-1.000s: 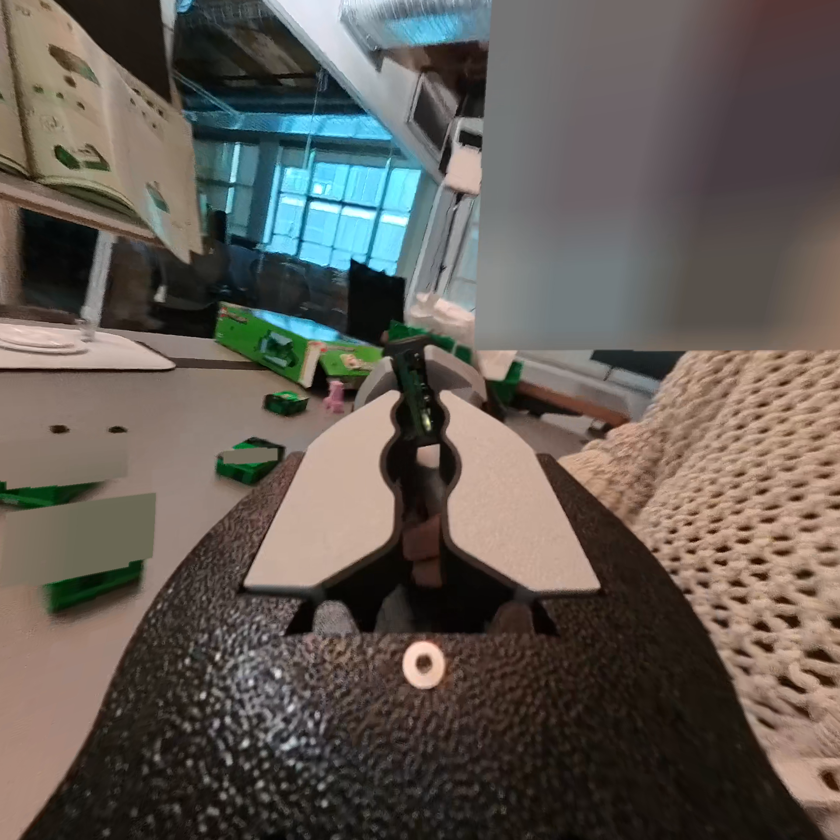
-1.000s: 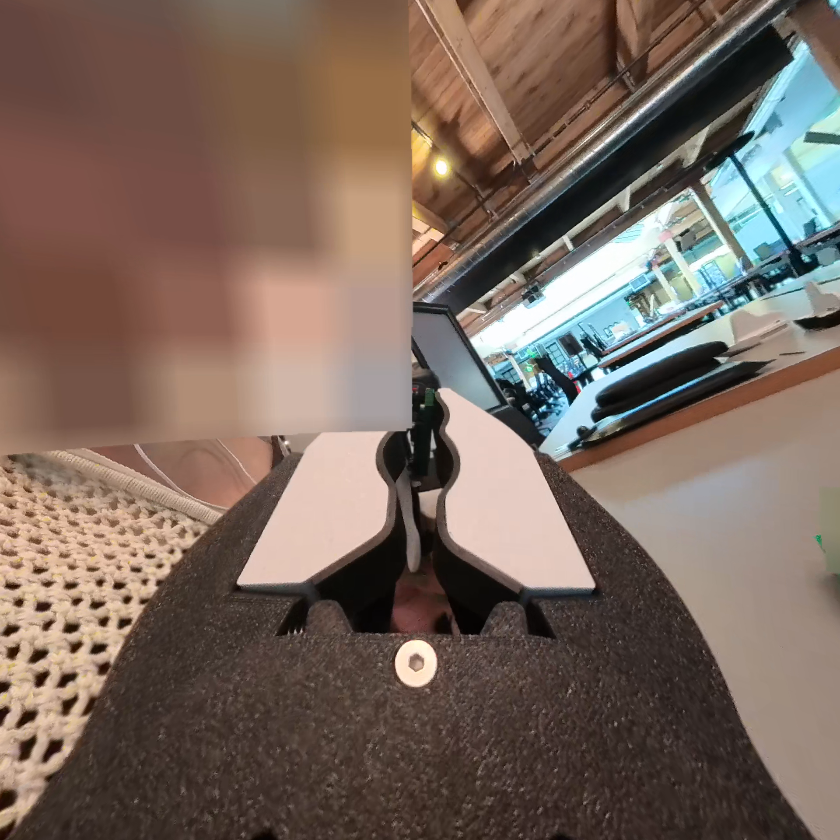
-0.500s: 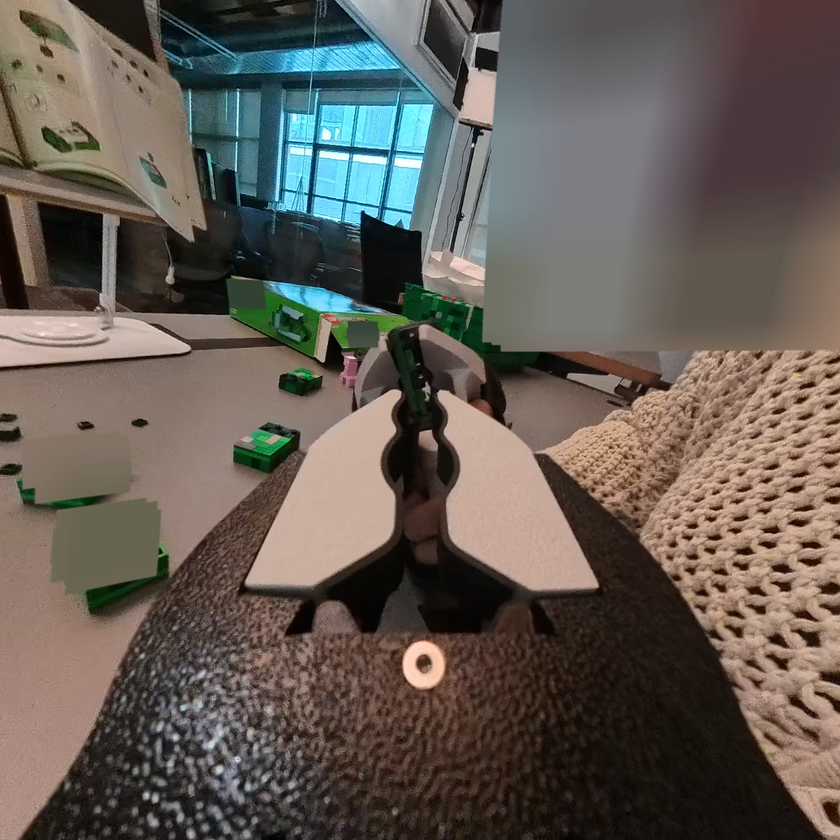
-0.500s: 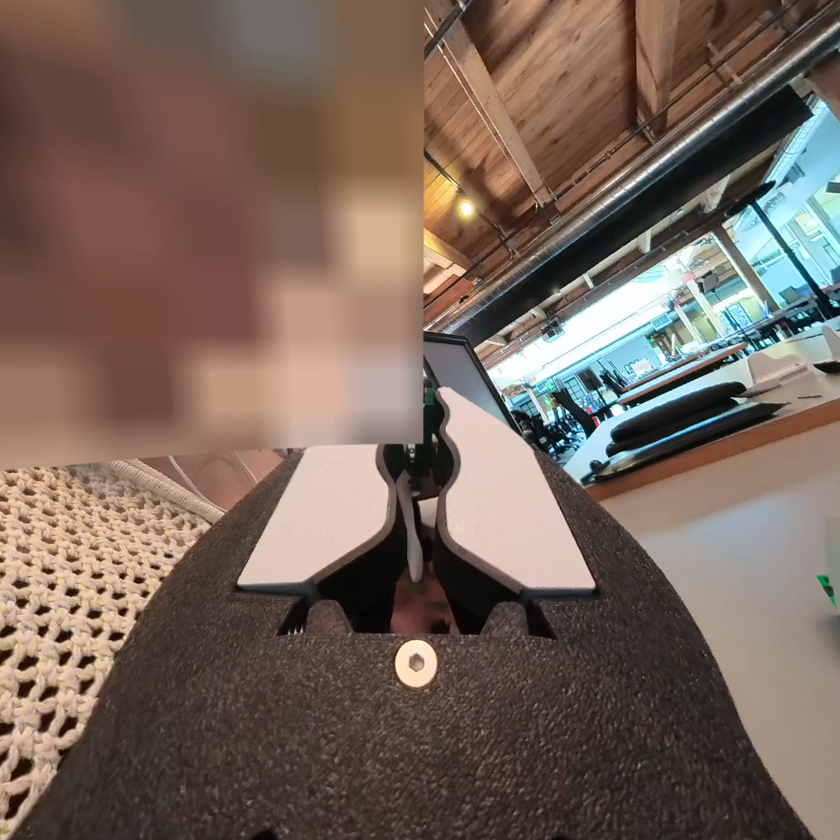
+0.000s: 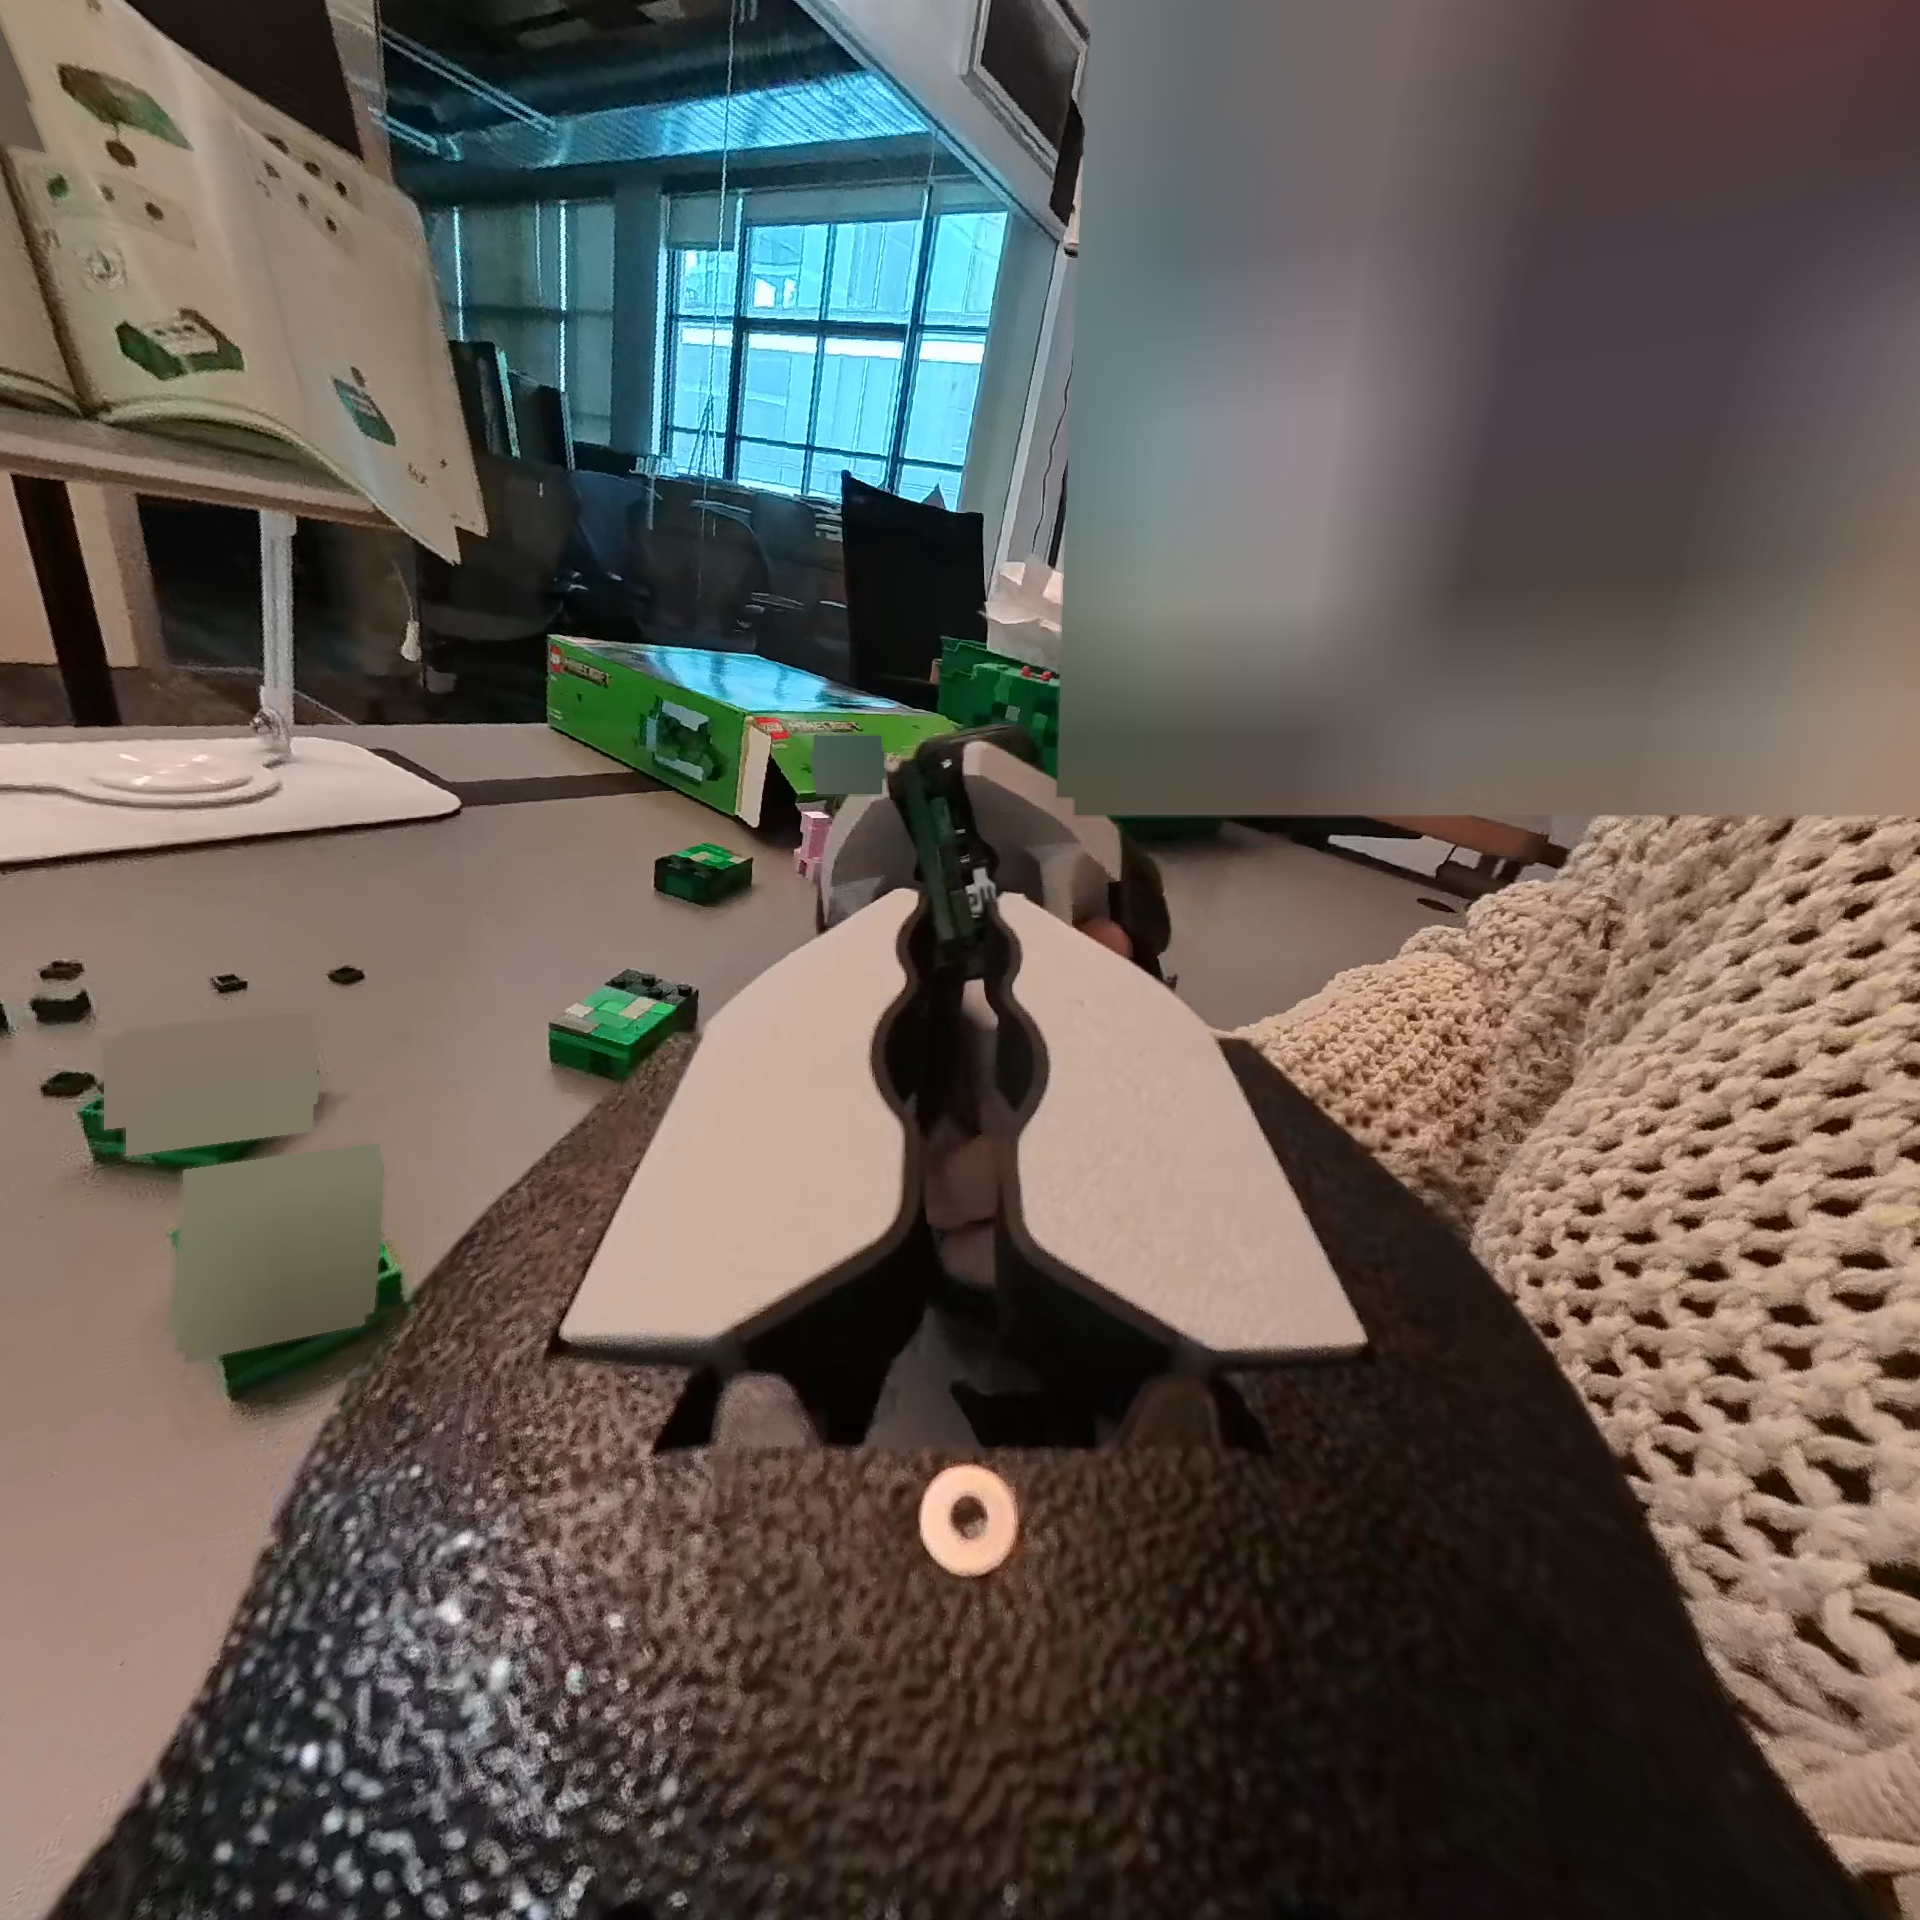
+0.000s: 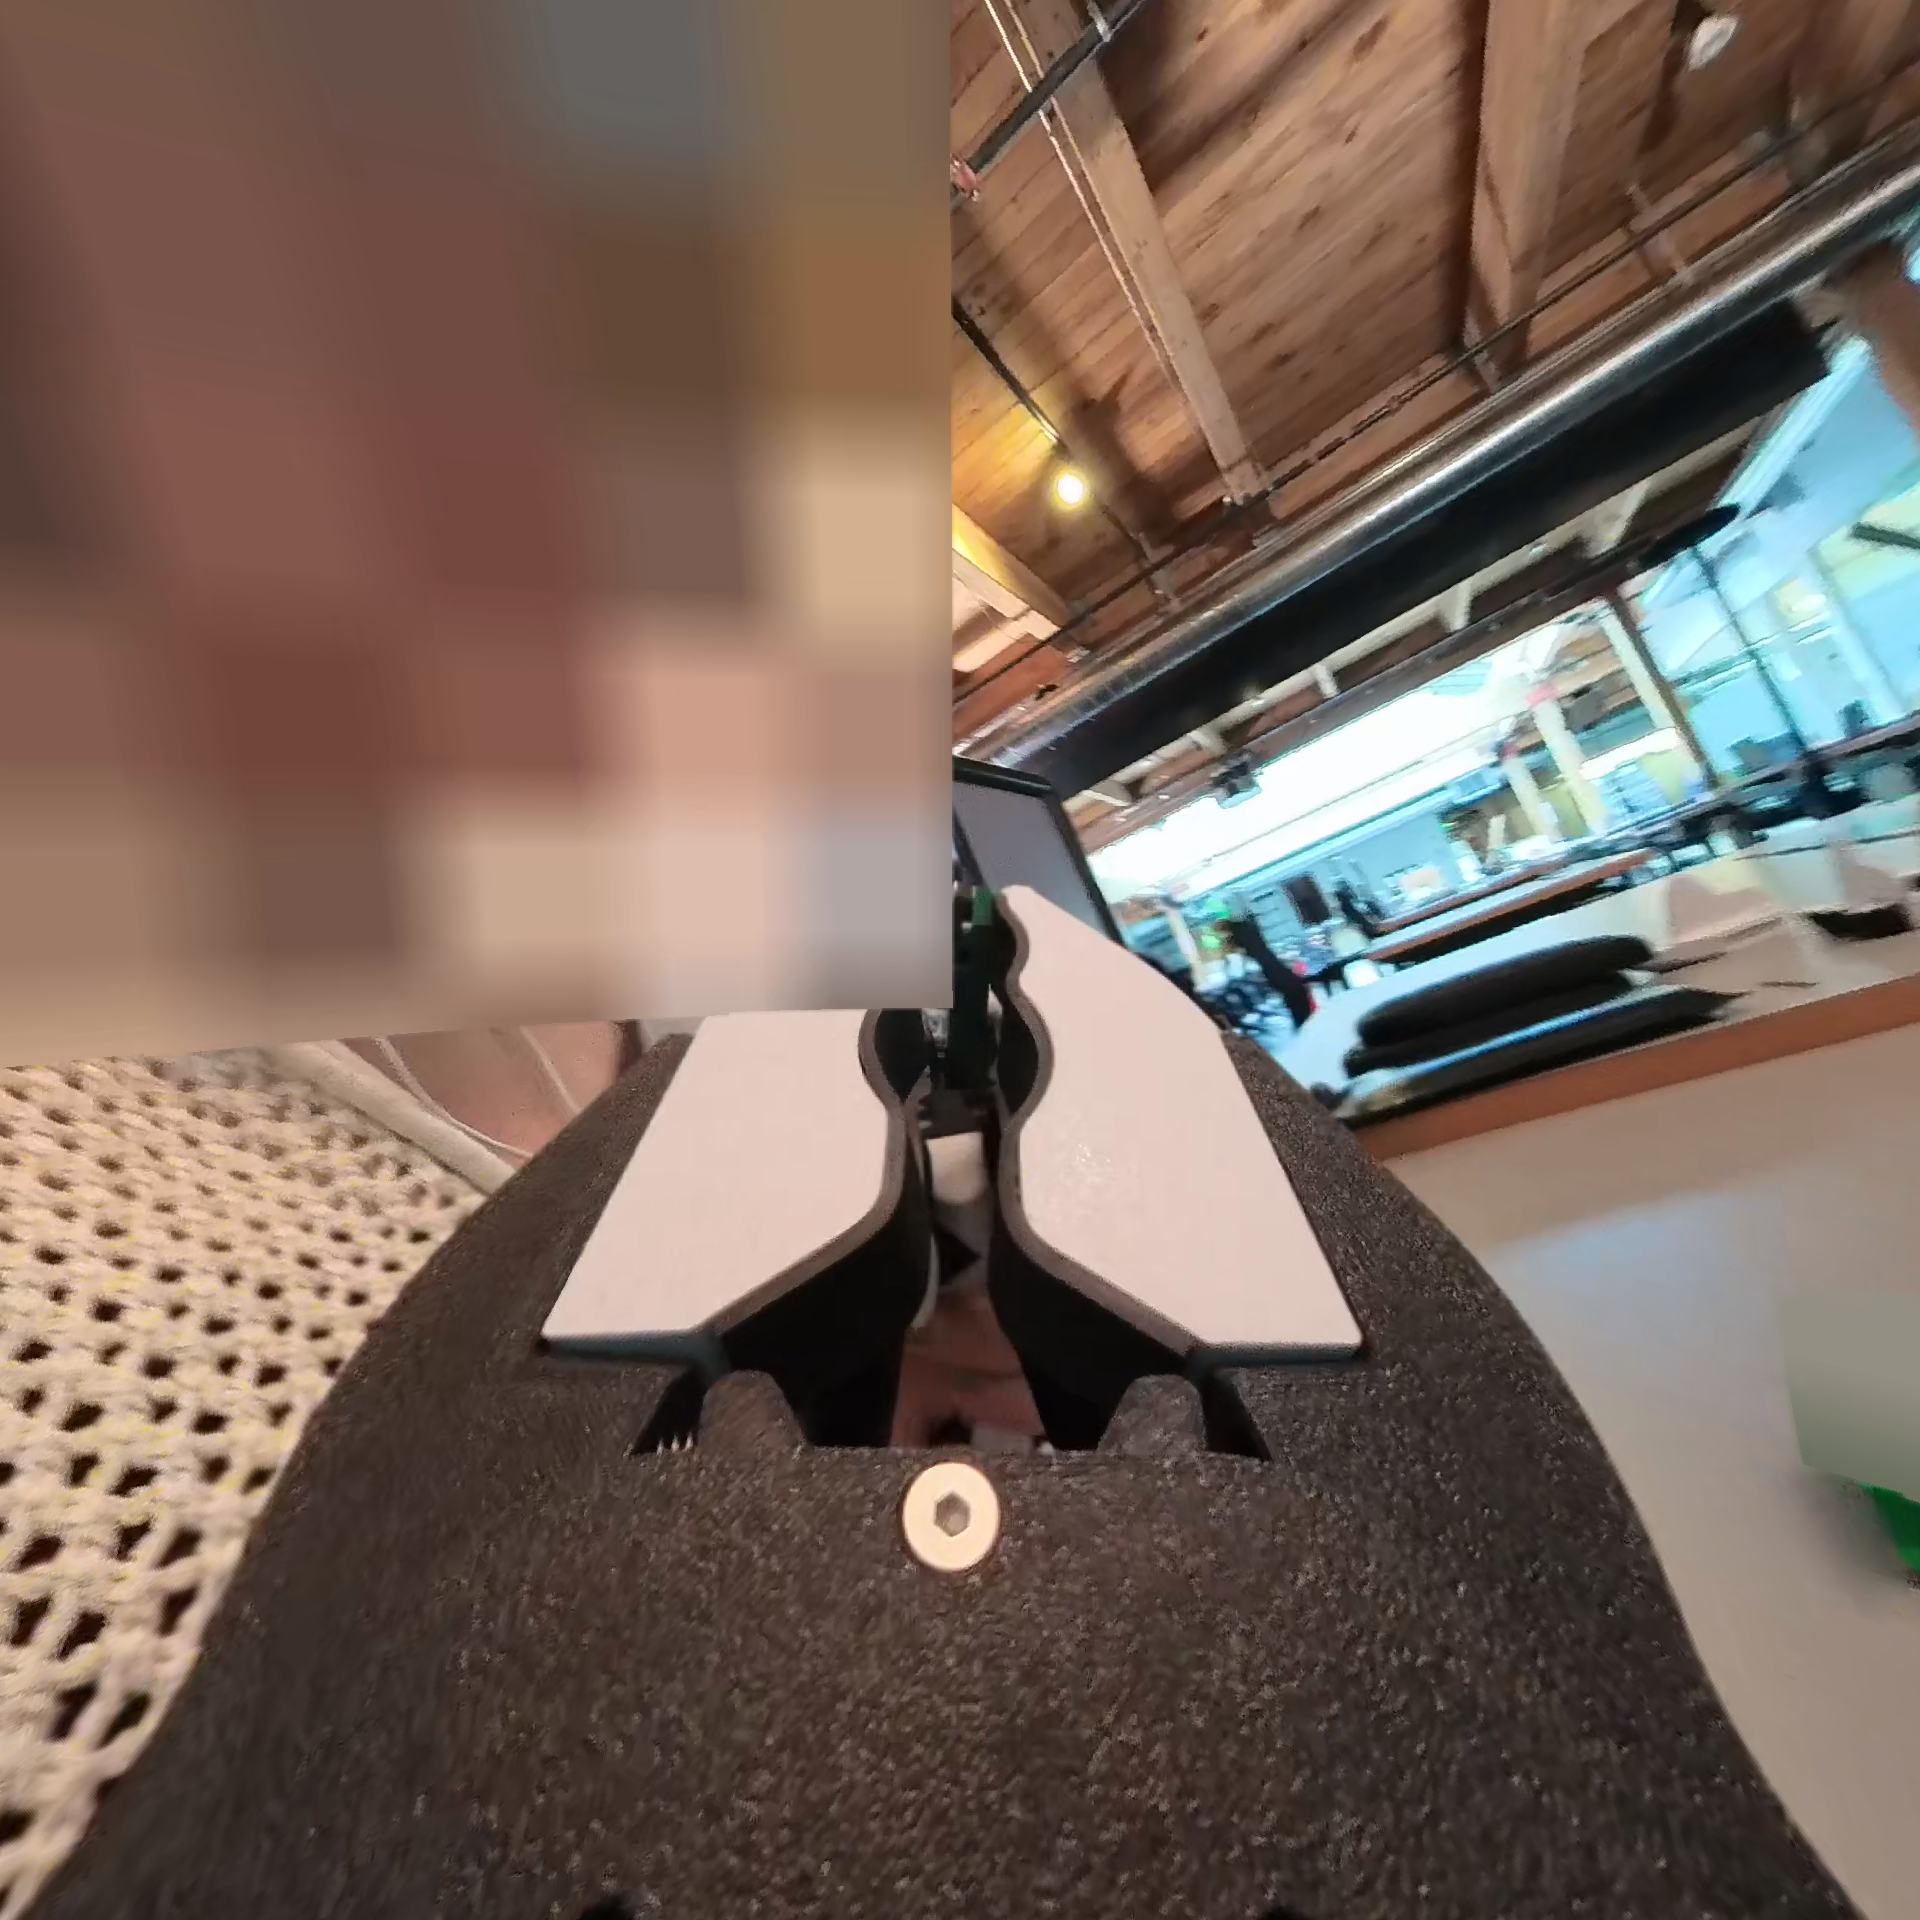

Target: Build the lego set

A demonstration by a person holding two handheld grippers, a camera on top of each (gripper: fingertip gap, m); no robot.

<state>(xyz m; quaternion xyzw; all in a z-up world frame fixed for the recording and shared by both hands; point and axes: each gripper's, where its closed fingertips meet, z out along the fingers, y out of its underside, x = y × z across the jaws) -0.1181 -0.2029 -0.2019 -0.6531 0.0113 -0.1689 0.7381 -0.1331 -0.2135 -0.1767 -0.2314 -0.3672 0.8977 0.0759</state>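
Note:
My left gripper (image 5: 956, 920) is shut on a thin green lego piece (image 5: 940, 831), held edge-on and sticking up past the fingertips, above the grey table (image 5: 468, 935). My right gripper (image 5: 1039, 847) faces it from beyond, its grey fingers on either side of the same piece. In the right wrist view the right gripper (image 6: 975, 982) is narrowly shut on the dark green piece (image 6: 975, 914). A blurred patch hides the left fingertip there.
A green lego box (image 5: 727, 717), an open instruction booklet (image 5: 208, 270) on a white stand, two small green builds (image 5: 623, 1023) (image 5: 704, 873), a pink figure (image 5: 814, 836), loose black bits (image 5: 62, 1003) and green plates (image 5: 301, 1361) are around. A knitted sleeve (image 5: 1662, 1143) is at right.
Both grippers stay shut on the green piece. The left view has levelled out and shows more of the table. The right view has tipped up toward the ceiling.

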